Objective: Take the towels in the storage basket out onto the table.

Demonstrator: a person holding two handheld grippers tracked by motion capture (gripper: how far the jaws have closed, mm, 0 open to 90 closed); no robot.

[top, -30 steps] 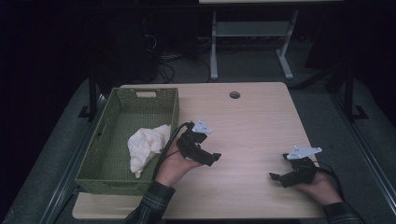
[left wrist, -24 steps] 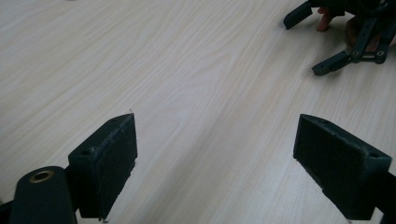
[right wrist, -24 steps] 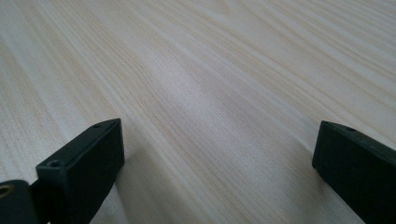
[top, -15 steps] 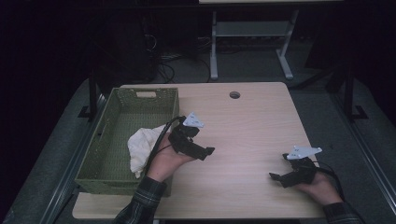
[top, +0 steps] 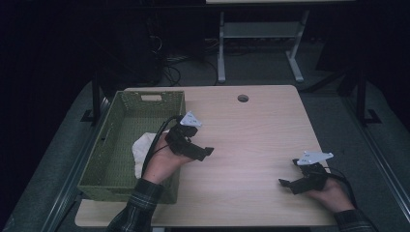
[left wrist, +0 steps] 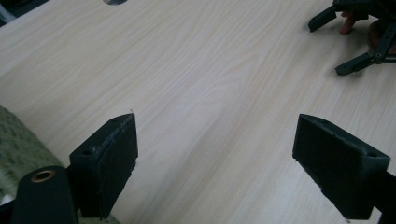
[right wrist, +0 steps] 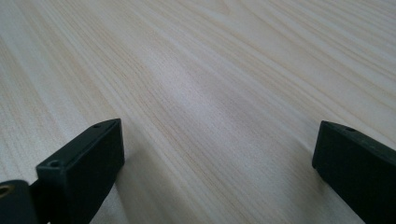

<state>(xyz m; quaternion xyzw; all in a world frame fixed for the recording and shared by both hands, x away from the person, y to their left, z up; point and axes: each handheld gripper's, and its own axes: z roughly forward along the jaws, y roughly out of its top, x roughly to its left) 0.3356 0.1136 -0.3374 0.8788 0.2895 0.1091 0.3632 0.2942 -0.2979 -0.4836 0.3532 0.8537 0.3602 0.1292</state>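
A white cloth (top: 143,149) lies crumpled in the green woven basket (top: 104,145) at the table's left, partly hidden behind my left hand. My left gripper (top: 202,148) hovers just right of the basket's right wall, pointing right over the wood. It is open, with nothing between its jaws (left wrist: 217,163). My right gripper (top: 288,172) rests low near the table's front right, pointing left. It is also open and holds nothing (right wrist: 219,172). In the left gripper view the right gripper (left wrist: 348,42) sits at the top right.
The light wooden table (top: 251,135) has a round cable hole (top: 242,98) near its far edge. A strip of the basket's green wall (left wrist: 14,140) appears at the left gripper view's lower left. Beyond the table stand a dark floor and a metal stand (top: 261,34).
My left gripper has drifted slightly left and away from me, closer to the basket's wall, still open. The right gripper has stayed in place.
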